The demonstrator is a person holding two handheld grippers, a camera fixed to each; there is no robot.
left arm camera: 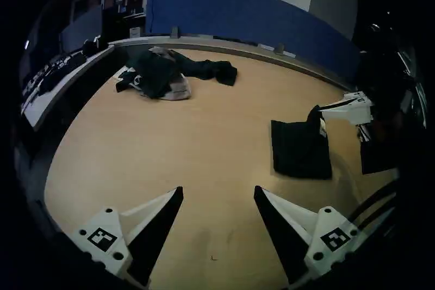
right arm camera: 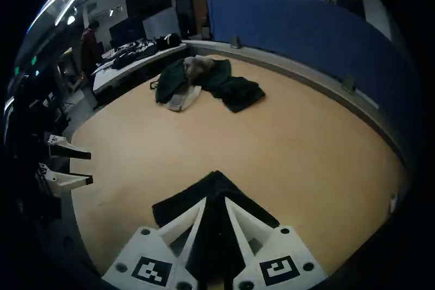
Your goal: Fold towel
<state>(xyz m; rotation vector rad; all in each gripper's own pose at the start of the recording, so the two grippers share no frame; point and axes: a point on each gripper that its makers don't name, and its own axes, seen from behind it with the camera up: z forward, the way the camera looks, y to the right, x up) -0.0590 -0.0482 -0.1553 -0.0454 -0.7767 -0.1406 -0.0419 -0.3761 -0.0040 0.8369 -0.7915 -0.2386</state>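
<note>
"Pinching the towel [right arm camera: 217,185] at six o'clock, why?"
"Right hand-held gripper [right arm camera: 216,201] grasps its edge, likely to lift a fold. Left hand-held gripper [left arm camera: 217,189] hangs released over the desk [left arm camera: 163,143], waiting."

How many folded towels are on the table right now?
1: the dark folded towel lies near the table edge, pinched by the right gripper. The heap at the far end is crumpled, unfolded cloth; it may hide more.
</note>
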